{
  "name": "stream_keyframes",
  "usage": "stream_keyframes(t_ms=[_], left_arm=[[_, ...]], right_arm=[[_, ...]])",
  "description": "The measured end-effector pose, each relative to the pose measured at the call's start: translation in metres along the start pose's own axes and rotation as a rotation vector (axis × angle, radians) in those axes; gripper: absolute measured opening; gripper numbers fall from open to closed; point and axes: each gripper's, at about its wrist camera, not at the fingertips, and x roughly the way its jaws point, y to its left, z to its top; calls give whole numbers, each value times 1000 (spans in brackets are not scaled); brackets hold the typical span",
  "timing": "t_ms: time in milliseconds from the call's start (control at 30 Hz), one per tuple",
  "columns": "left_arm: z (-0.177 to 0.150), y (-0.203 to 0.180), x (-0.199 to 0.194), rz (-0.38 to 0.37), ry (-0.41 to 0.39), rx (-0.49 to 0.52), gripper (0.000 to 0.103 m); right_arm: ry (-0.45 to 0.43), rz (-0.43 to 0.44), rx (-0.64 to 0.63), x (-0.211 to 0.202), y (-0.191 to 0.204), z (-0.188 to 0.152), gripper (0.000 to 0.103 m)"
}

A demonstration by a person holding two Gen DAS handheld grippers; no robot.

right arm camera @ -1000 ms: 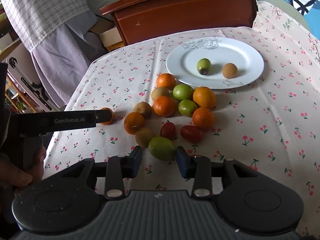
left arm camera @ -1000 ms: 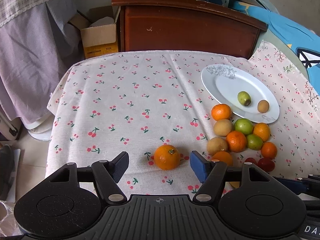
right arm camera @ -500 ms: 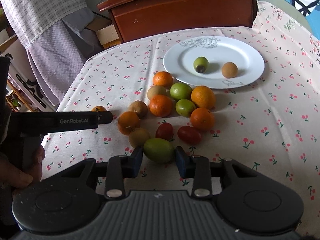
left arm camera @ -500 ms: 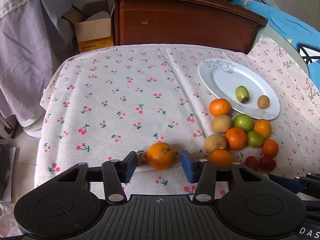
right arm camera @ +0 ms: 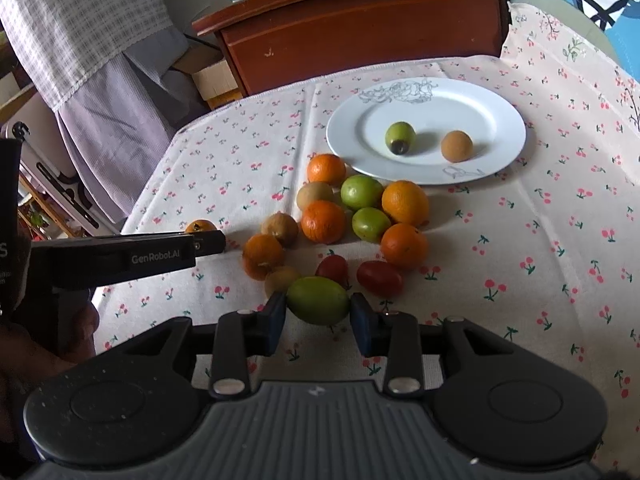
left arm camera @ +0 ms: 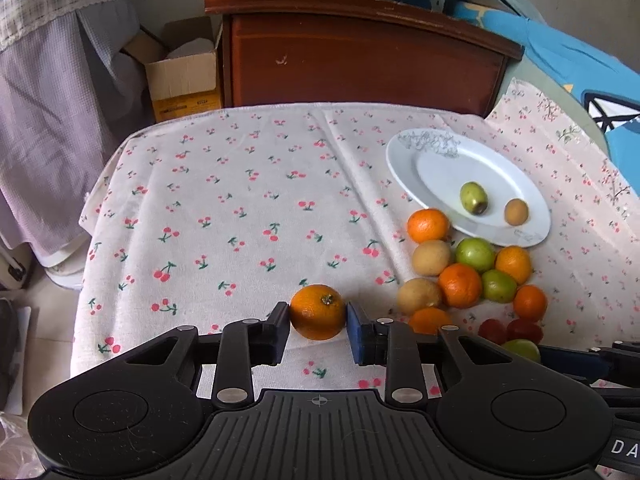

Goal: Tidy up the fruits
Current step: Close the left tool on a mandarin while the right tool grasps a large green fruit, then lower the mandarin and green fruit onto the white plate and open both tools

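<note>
My left gripper (left arm camera: pixel 318 322) just closed, clamped on orange (left arm camera: pixel 317 311), alone on cloth. Right gripper (right arm camera: pixel 319 314) pinches green fruit (right arm camera: pixel 317 300) at pile's near edge (neighbours crowd). Lift straight, carry to plate (right arm camera: pixel 496 120).

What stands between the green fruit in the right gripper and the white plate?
The fruit pile. The right gripper grips the green fruit at the near edge; two red tomatoes, then oranges and green fruits, lie on the cloth before the white plate. Lifted over them, nothing visible blocks it.

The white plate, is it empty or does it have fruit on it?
Not empty: the white plate holds one green fruit and one brown fruit.
</note>
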Motion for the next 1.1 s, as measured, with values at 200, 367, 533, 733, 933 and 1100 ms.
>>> stream_keyframes(t_ms=[200, 367, 533, 733, 933, 1100], left_arm=[[4, -8, -7, -19, -28, 11, 28], [7, -16, -11, -35, -44, 23, 28], [11, -23, -17, -51, -65, 31, 28], [24, -34, -20, -95, -90, 36, 28], [48, -40, -15, -151, -95, 14, 28], [64, -43, -5, -160, -100, 5, 28]], right_arm=[[-20, 6, 17, -4, -3, 3, 35], [-37, 6, 28, -7, -7, 6, 35], [-51, 4, 40, -10, -9, 9, 35], [-86, -2, 88, -18, -20, 22, 35], [-138, -16, 151, -29, -41, 49, 35], [-176, -26, 171, -34, -58, 74, 35]])
